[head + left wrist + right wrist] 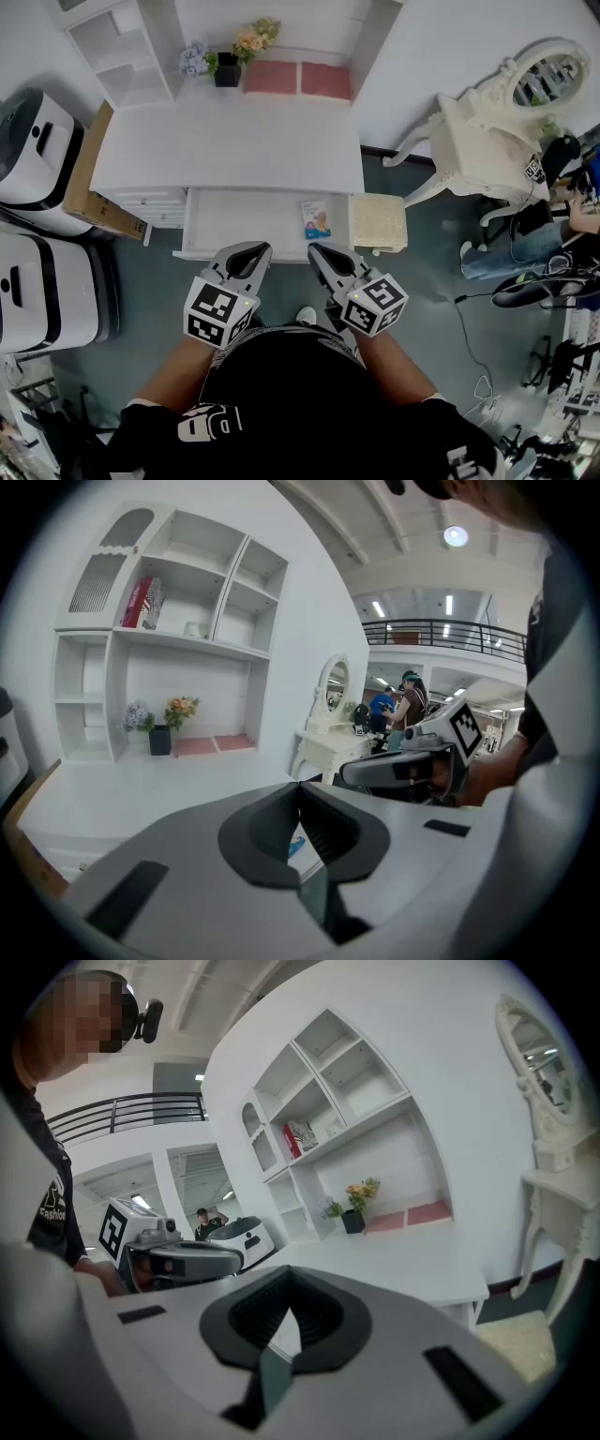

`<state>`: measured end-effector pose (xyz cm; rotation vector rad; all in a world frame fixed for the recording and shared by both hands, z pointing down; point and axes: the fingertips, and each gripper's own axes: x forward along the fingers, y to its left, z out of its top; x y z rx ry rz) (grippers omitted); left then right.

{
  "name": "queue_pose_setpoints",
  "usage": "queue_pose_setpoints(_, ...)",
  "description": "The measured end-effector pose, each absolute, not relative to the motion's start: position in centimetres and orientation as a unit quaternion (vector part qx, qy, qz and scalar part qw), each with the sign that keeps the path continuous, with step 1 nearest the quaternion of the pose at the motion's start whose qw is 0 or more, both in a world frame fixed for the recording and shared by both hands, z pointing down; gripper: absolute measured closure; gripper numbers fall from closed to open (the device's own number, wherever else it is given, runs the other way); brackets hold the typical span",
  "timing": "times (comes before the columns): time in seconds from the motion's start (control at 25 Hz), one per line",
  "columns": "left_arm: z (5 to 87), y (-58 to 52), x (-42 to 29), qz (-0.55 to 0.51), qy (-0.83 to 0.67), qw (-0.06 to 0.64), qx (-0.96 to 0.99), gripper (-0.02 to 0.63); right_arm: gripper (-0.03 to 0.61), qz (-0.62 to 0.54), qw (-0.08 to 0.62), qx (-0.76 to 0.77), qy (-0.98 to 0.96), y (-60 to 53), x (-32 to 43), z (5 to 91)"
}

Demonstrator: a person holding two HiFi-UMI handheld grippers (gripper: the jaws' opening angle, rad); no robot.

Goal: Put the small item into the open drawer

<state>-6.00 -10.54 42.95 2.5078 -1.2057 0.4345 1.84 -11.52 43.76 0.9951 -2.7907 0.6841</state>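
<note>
Head view: camera on my head, high over the white desk (225,141), facing steeply down; it takes in the open drawer (244,223) and both tongs.
Left gripper view: rides on my left gripper (246,255), close behind its jaws, facing the desk and the shelf unit (159,621); my right gripper (352,772) shows at its right.
Right gripper view: same mounting, mirrored; left gripper shows at its left.
Shared by all three: desk top, flower pot (227,73).
</note>
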Motion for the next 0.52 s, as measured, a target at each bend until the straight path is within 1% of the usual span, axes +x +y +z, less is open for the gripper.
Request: queue_pose_setpoints(0.52, 42.78, -10.61, -6.04, 0.151, -0.423, 0.164, 0.878, 0.6, 0.572, 0.229, 0.055, 0.329, -0.915, -11.62, 1.87, 43.98)
